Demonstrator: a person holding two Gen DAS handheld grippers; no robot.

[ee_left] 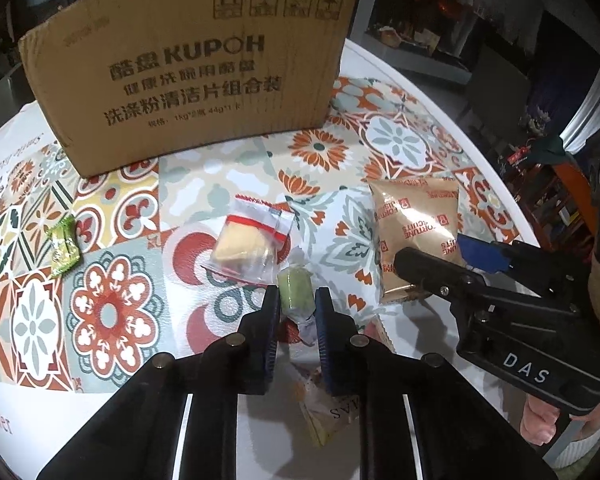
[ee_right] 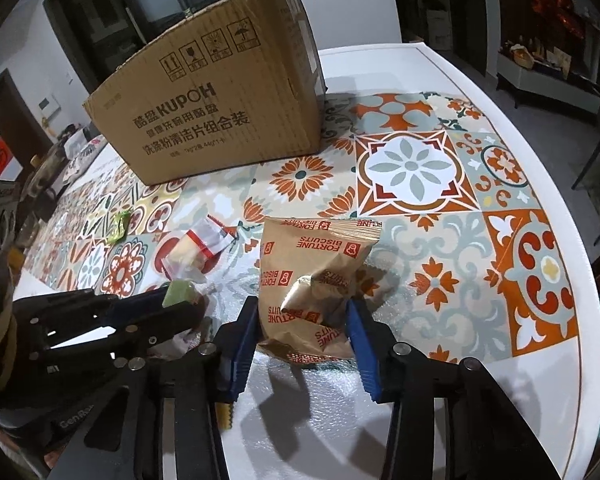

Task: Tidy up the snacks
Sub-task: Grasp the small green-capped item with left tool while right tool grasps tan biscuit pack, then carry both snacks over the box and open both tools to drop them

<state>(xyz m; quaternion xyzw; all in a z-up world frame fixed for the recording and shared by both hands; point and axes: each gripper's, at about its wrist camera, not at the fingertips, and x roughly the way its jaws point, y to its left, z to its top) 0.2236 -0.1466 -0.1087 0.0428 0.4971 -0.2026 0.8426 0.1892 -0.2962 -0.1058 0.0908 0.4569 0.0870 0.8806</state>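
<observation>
A pale green wrapped candy (ee_left: 296, 292) lies on the patterned mat, pinched between the blue pads of my left gripper (ee_left: 297, 307), which is shut on it. The right wrist view shows the same candy (ee_right: 178, 292) at the left gripper's tips (ee_right: 168, 306). A tan Fortune Biscuits pack (ee_right: 300, 264) buckles in the middle between the pads of my right gripper (ee_right: 303, 320), which is shut on its near end. From the left wrist view the right gripper (ee_left: 432, 254) reaches in from the right over the pack (ee_left: 416, 216).
A tall cardboard box (ee_left: 196, 68) stands at the back of the mat. A clear packet with a red stripe (ee_left: 252, 240) and a small green sweet (ee_left: 64, 246) lie in front of it. A beige sachet (ee_left: 324, 408) lies under my left gripper. The white table edge (ee_right: 580, 240) curves along the right.
</observation>
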